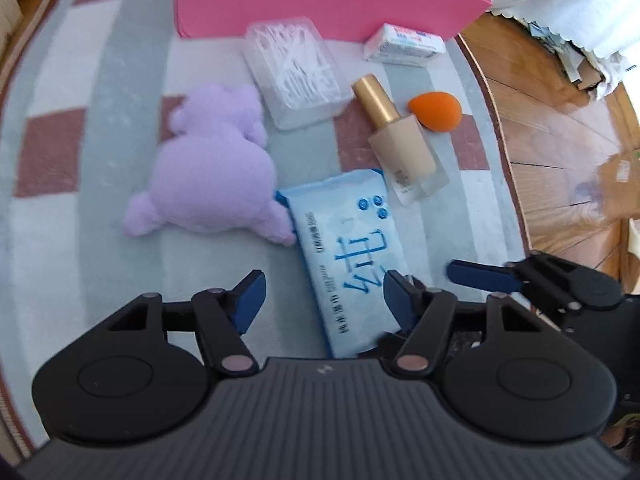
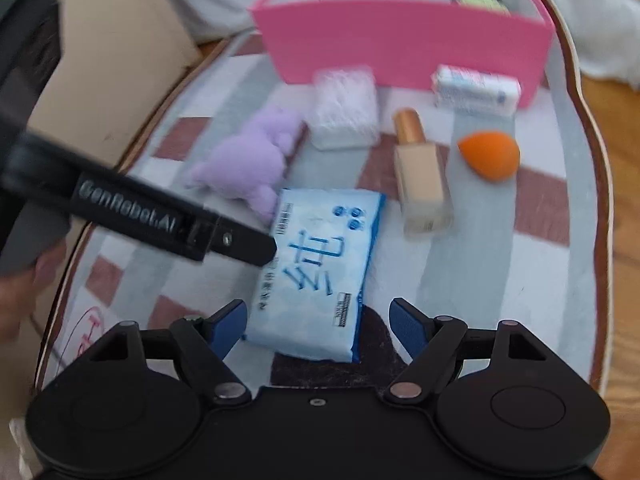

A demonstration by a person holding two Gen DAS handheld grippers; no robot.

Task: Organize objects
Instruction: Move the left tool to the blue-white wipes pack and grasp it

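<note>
The wipes pack (image 2: 316,276) lies flat on the checked mat (image 2: 500,280), near both grippers. The left gripper (image 1: 324,296) and right gripper (image 2: 316,320) both have jaws spread, holding nothing. The pack looks soft, light and slippery; I would pinch its short edge.

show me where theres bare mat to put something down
Free: the mat left of the plush, and the strip right of the sponge and bottle, out to the mat's edge. Crowded: the middle, where plush, wipes, swab box and bottle sit close before the pink bin.
</note>
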